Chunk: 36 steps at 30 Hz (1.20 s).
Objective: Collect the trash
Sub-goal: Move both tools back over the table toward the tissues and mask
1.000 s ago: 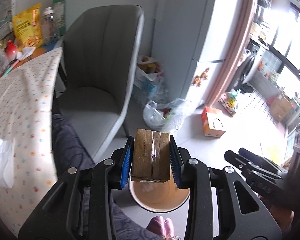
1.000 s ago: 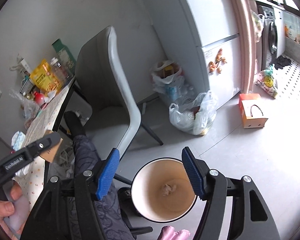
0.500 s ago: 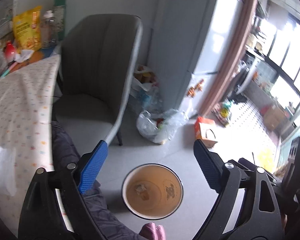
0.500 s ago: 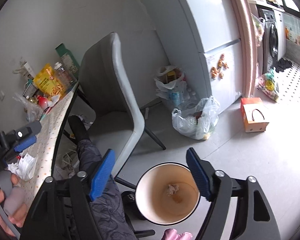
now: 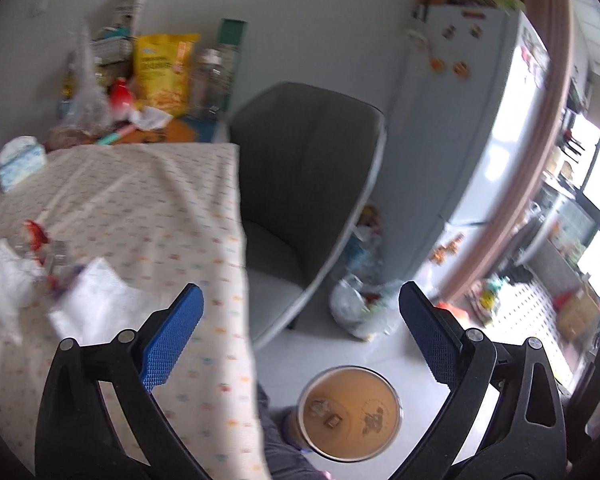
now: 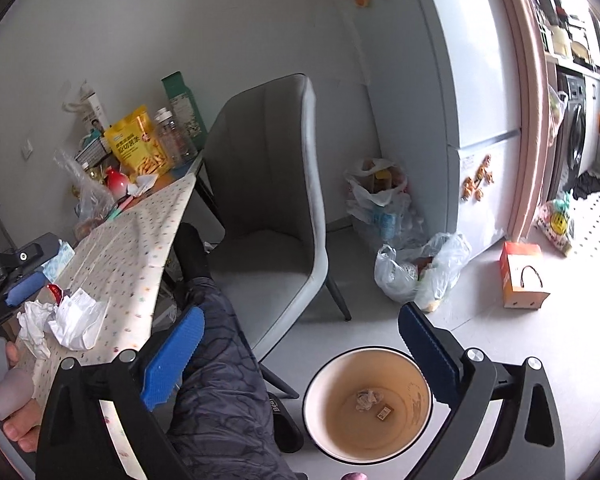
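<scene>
My left gripper (image 5: 300,340) is open and holds nothing; it hangs over the table's right edge. On the dotted tablecloth (image 5: 148,208) to its left lie crumpled white tissue (image 5: 4,280), a white wrapper (image 5: 96,304) and a red wrapper (image 5: 36,236). The round brown bin (image 5: 352,380) stands on the floor below. My right gripper (image 6: 300,356) is also open and empty, above the bin (image 6: 412,392). Inside the bin are a crumpled paper ball (image 6: 366,398) and a small cardboard box (image 6: 384,412). In the right wrist view the left gripper (image 6: 36,266) sits by the tissue (image 6: 36,320).
A grey chair (image 6: 268,184) stands at the table, and a person's leg (image 6: 220,360) stretches under it. Snack bags and bottles (image 6: 140,144) crowd the table's far end. Plastic bags (image 6: 420,272), an orange box (image 6: 522,280) and a fridge (image 6: 460,80) stand to the right.
My left gripper opened and the cardboard box dropped into the bin. It then swung left and up toward the table. The right gripper stayed open over the bin.
</scene>
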Tool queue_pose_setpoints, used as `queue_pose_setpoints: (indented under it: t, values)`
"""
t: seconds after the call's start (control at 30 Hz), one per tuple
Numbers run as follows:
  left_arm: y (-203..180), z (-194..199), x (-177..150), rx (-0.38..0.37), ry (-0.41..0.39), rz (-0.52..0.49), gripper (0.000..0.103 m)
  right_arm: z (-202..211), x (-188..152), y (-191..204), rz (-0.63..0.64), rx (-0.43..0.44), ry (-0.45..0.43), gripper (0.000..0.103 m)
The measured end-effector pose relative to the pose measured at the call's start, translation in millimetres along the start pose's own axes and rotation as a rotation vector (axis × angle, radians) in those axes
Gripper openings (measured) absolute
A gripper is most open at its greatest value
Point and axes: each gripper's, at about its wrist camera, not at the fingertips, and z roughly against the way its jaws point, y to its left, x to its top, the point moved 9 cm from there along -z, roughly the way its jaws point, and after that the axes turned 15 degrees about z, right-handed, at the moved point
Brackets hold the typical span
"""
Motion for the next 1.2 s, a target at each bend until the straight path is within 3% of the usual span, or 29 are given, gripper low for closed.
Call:
queue_pose_setpoints:
  t: [0.23,0.37,0.87,1.2]
  values:
    - [54.7,33.0,20.7,0.043,-0.099,0.08,0.097,3.5,9.5,51.7,0.066,0.0,-0.012,0.095]
    - [82.9,52.6,27.7,0.054,-0.156,0.118,0.097,1.9,13.3,87.0,0.123,0.053,0.0,0.095]
    - [171.9,91.7,34.5,0.064,-0.184,0.245,0.097,2.9,21.6,176.4,0.261,0.13,0.008,0.095]
    - [212.3,104.5,34.8,0.081,-0.188,0.289,0.097,-5.3,20.0,232.2,0.308,0.26,0.017,0.095]
